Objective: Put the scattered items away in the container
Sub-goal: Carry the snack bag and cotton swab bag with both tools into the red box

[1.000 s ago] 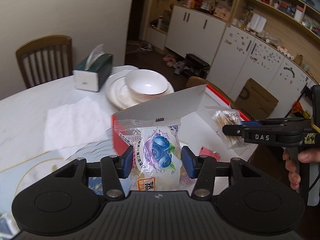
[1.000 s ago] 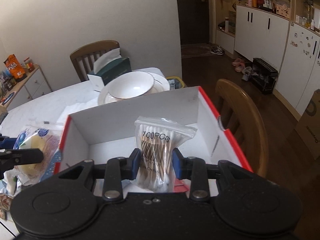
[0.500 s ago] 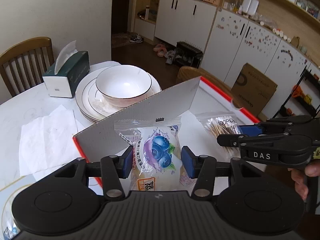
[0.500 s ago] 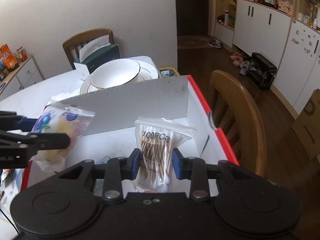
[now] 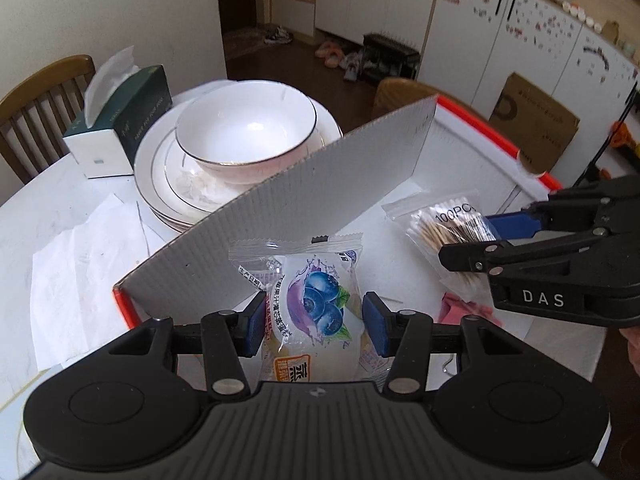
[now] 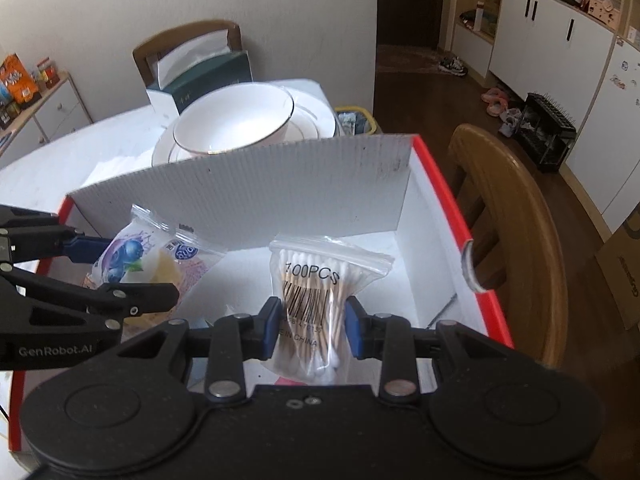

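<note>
A white cardboard box (image 5: pixel 304 204) with red outer sides stands on the table, its tall flap upright. My left gripper (image 5: pixel 314 324) is shut on a blueberry snack packet (image 5: pixel 316 304) and holds it over the box's inside, just this side of the flap. My right gripper (image 6: pixel 312 326) is shut on a clear bag of cotton swabs (image 6: pixel 310 292), also above the box floor (image 6: pixel 424 264). Each gripper shows in the other's view: the left gripper (image 6: pixel 136 270) with the snack packet (image 6: pixel 132 256) at left, the right gripper (image 5: pixel 468 240) with the swab bag (image 5: pixel 440 232) at right.
A white bowl (image 5: pixel 244 132) sits on stacked plates behind the flap, with a green tissue box (image 5: pixel 120 120) and a paper napkin (image 5: pixel 80 248) to the left. A pink item (image 5: pixel 452 308) lies in the box. A wooden chair (image 6: pixel 516 220) stands at the box's right side.
Both grippers have come down and forward with their items. The left one has crossed the box's red side, so the snack packet now hangs inside the box near the swab bag.
</note>
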A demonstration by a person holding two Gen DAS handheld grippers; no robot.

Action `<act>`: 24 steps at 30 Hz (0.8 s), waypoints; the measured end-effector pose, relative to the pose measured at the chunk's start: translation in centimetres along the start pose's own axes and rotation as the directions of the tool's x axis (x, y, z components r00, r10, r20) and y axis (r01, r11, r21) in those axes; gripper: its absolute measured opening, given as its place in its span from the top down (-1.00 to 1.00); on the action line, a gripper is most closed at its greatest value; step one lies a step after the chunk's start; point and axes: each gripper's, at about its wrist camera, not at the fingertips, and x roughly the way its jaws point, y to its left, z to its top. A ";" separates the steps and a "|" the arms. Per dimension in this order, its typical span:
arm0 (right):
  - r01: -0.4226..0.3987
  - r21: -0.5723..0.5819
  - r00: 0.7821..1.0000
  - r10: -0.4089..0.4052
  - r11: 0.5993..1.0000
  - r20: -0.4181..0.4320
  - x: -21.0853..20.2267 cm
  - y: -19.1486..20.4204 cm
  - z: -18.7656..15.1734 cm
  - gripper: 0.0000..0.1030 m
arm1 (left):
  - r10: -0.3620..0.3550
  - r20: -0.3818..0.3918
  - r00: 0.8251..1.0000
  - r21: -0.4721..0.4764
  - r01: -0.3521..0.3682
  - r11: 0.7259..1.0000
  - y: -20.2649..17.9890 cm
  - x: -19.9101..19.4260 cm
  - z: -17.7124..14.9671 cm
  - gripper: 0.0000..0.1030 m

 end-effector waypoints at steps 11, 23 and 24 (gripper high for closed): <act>-0.002 -0.026 0.995 -0.001 1.000 -0.103 2.3 0.2 0.5 0.38 | 0.005 -0.110 0.994 0.026 -0.002 1.000 -0.3 2.6 0.3 0.04; 0.008 -0.068 0.986 -0.019 0.998 -0.164 3.6 1.1 0.5 0.34 | 0.007 -0.201 0.980 0.055 0.004 0.998 -0.8 4.0 0.0 0.03; 0.005 -0.073 0.986 -0.017 0.997 -0.166 3.5 1.1 0.5 0.33 | 0.002 -0.208 0.978 0.046 0.008 0.999 -0.8 4.0 0.0 0.03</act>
